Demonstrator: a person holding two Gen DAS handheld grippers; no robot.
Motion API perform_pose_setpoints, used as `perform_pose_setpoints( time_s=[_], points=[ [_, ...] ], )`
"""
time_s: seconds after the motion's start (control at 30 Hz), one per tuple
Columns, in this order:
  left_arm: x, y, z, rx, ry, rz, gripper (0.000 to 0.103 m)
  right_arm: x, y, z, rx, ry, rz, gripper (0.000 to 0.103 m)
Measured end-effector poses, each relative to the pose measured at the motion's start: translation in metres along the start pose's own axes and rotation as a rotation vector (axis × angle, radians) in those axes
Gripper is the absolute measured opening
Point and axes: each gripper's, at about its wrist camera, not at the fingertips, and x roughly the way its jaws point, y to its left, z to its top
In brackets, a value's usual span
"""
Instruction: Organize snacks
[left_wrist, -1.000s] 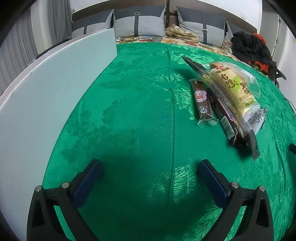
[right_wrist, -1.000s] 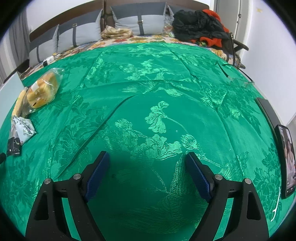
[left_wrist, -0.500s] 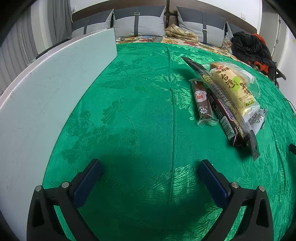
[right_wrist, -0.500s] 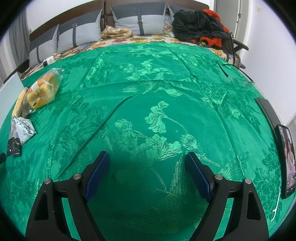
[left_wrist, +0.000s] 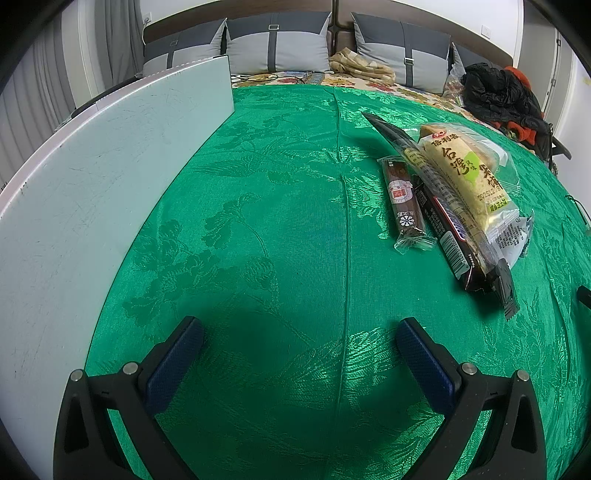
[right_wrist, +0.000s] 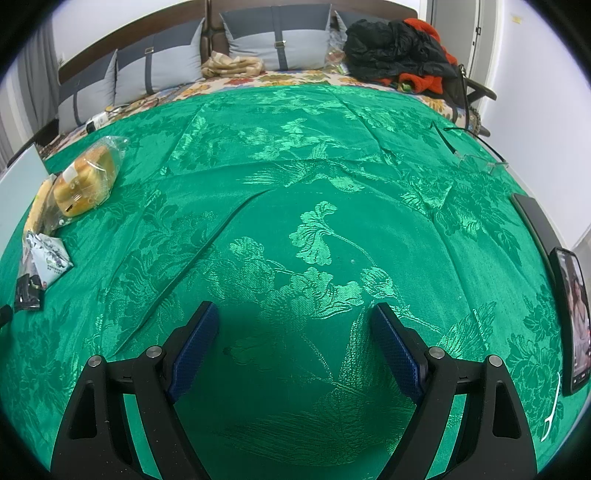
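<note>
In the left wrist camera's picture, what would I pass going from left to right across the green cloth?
White board → small brown snack stick → long dark chocolate bar → yellow cake in a clear wrapper.

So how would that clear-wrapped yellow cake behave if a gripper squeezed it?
The yellow cake looks soft, so it would probably squash. Its loose clear wrapper seems slippery. It leans on the dark bar, which might shift too.
</note>
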Motion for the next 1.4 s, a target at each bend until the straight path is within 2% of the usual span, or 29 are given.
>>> perform_pose_setpoints(
  time_s=[1.3, 1.4],
  points=[
    [-0.0004, -0.0005, 0.0005, 0.002, 0.001, -0.002, 0.103, 0.0000, -0.0003, -0.0001, 0.002, -0.001, 0.002, 0.087],
    [-0.0004, 0.0027, 0.0092, 0.002, 0.063, -0.035, 0.103, 0.0000, -0.0001, -0.0001, 0.002, -0.001, 0.002, 0.087]
  ],
)
